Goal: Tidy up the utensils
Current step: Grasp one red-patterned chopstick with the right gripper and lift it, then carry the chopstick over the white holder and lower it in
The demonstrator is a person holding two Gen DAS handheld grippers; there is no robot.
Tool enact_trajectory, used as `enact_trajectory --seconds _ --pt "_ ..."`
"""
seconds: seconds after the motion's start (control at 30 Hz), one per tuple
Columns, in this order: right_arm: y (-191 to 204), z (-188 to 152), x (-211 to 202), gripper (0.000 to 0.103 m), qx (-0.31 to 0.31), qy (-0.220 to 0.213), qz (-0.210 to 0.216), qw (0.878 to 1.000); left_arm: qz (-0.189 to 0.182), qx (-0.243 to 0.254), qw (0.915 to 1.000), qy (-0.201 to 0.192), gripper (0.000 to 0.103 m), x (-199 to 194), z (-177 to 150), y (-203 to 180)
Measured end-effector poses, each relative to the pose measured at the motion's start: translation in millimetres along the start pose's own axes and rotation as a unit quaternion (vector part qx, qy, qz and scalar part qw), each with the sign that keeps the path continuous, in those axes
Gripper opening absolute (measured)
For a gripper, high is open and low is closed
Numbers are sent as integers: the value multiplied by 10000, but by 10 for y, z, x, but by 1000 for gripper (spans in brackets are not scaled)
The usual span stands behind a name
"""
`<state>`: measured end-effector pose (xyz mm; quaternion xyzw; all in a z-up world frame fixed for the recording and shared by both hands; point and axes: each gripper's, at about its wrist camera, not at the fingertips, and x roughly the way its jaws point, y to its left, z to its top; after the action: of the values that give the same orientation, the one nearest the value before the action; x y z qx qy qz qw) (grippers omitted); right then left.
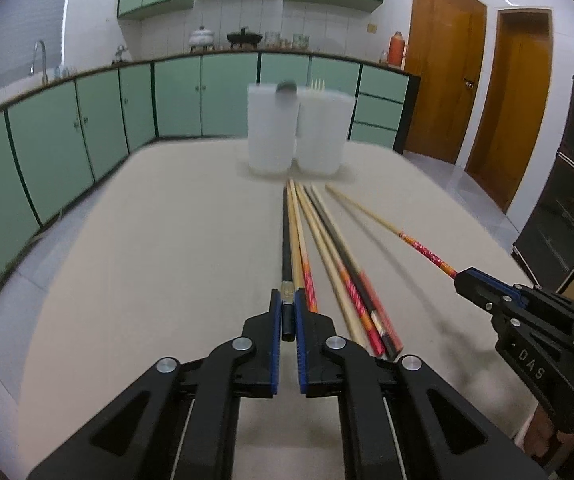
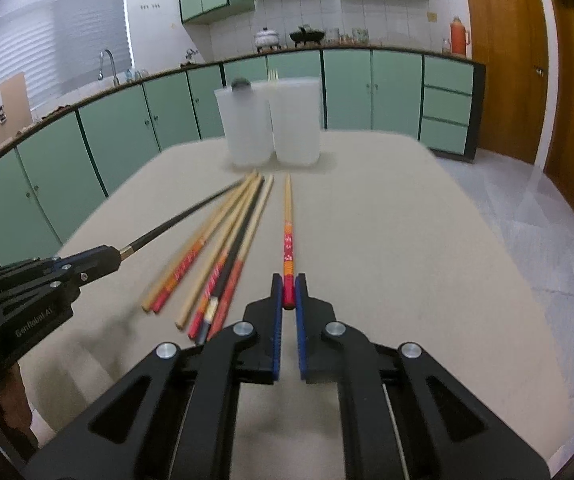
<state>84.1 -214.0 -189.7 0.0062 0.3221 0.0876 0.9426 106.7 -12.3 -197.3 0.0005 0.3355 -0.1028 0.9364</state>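
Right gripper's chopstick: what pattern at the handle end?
Red with white specks, orange bands; right wrist view.

Your stock: one black chopstick [image 1: 286,240] and one red-patterned wooden chopstick [image 2: 287,236], each lifted at its thick end; loose chopsticks [image 1: 339,272] lying between; two translucent holders [image 1: 295,132] upright beyond.

The table [image 1: 147,240] is a plain beige. On it lie chopsticks [image 1: 339,264] of pale wood and of black, their near ends banded in orange and red — some of the red parts carry a small white pattern. The black chopstick [image 1: 286,240] has a pale metallic ring near its end, and sits between blue pads [image 1: 274,344] on a black left gripper [image 1: 287,312]. The patterned chopstick [image 2: 287,236] — light wood, then orange, then red with white flecks — lies between the black right gripper [image 2: 288,292] and its blue pads. Far off, two containers [image 1: 295,132] are frosted white; the cabinets [image 1: 87,128] are mint green with dark edging, the doors [image 1: 443,68] brown wood.
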Motion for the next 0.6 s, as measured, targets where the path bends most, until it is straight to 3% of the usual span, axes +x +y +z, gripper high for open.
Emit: enact_trajectory --seconds 0.37,0.6 --pt "-61 767 -404 5 -225 -719 264 9968 -71 72 9954 -957 6 -463 777 20" --pt "-157 1451 -437 5 -167 -767 454 9959 -231 92 9915 -1280 7 -498 1291 71"
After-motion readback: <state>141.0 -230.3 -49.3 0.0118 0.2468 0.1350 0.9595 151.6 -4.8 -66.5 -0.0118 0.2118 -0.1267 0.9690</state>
